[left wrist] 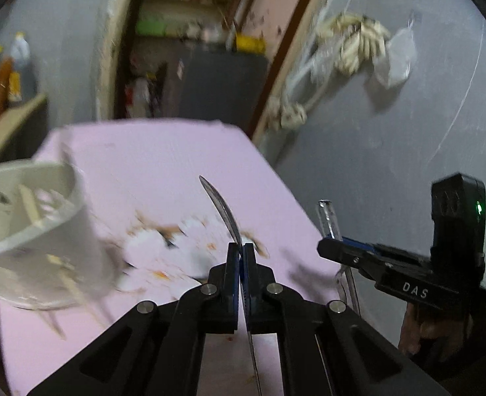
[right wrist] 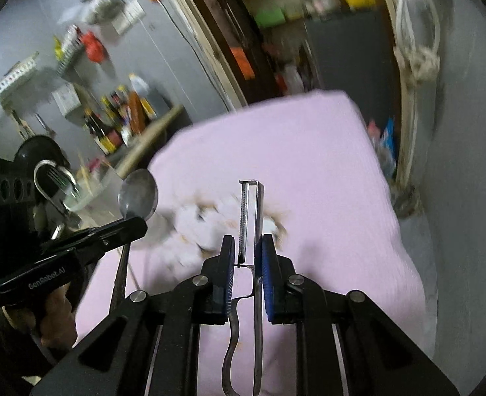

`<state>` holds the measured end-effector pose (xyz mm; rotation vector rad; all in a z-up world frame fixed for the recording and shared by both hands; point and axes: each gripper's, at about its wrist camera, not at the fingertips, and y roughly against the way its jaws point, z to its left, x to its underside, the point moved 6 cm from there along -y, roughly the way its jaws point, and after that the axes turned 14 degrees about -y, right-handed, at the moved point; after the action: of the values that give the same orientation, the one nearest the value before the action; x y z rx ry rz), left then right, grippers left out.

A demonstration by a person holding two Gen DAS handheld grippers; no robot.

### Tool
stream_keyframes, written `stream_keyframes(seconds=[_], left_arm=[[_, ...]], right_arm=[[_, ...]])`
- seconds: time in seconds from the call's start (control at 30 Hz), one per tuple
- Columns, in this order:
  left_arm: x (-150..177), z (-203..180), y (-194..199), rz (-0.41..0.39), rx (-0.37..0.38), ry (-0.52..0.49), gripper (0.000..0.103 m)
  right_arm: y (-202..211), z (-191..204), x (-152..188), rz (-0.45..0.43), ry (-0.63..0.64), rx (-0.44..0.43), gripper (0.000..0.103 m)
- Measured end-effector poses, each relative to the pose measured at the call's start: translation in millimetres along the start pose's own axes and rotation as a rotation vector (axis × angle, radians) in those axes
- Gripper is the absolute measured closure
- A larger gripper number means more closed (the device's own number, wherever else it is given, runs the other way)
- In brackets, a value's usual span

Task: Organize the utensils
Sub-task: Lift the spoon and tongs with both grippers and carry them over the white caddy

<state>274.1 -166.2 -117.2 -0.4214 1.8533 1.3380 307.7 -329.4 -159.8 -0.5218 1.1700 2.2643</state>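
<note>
left gripper (left wrist: 241,247) clamps a spoon (left wrist: 221,209) above the pink counter (left wrist: 163,155); right gripper (right wrist: 247,247) clamps a peeler (right wrist: 251,211) mid-counter; white holder (left wrist: 45,231) crowds the left edge.

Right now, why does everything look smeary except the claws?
Left wrist view: the white holder and pink tabletop are motion-blurred, while the left claw and its spoon stay sharp. Right wrist view: shelves smear, the peeler stays crisp; fisheye bends the doorway.
</note>
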Motion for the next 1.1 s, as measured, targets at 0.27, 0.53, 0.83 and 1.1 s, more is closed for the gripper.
stream_keyframes(seconds=[0.27,0.53,0.83,1.1], left_arm=[[-33,57,81,-0.178,-0.130,0.016,0.100],[-61,137,138,-0.318,-0.272,0.034,0.100],[-50,217,135,-0.396,-0.338,0.146,0.100],[-34,214,114,-0.444,-0.365,0.083,0.100]], right_arm=[[5,107,-34,-0.125,0.105,-0.133,0.089],[-16,210,-70,-0.235,0.113,-0.380,0.089],[-71,240,-64,-0.384,0.058,-0.362,0.089],[-93,223,-45,-0.430,0.136,-0.264,0.089]])
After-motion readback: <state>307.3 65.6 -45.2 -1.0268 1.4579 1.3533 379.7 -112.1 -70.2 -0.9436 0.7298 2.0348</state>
